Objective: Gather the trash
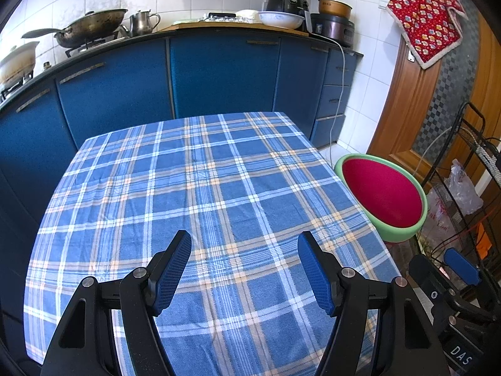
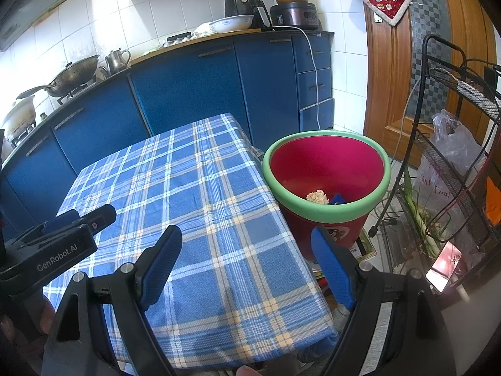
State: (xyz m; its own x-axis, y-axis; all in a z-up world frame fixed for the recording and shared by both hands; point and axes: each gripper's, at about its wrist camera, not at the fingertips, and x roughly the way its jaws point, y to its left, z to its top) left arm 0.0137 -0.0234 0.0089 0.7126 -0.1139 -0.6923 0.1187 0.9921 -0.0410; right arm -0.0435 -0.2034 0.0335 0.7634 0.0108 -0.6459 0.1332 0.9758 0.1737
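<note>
The left tool (image 1: 244, 269) hovered low over the near part of the desk (image 1: 200, 188), its two blue pads spread wide apart and gripping nothing. The right tool (image 2: 247, 260) was held over the desk's right edge, also spread apart and empty. No trash was visible on the checked cloth in either view.

The trash was already in the bin (image 2: 325, 210), which stood on the floor just beside the right edge of the desk. Low inside it lay a crumpled pale ball (image 2: 317, 195), probably paper, touching a small blue piece (image 2: 338, 200) whose nature I could not tell.

Judging from this, the collecting seemed nearly or fully done. To finish well, it would be wise to look over the whole cloth once more, also the far corners, and to keep both tools apart from each other and away from the bin's rim, so that the light bin would not be tipped.

The cloth was a woven fabric, soft and slightly wrinkled, with blue, white and pale orange checks; it hung over the desk edge and could slide if pulled. The bin was round and tapered, of smooth plastic, red with a thick pale green rim. The pads of the tools had a fine ribbed blue texture on black arms.
</note>
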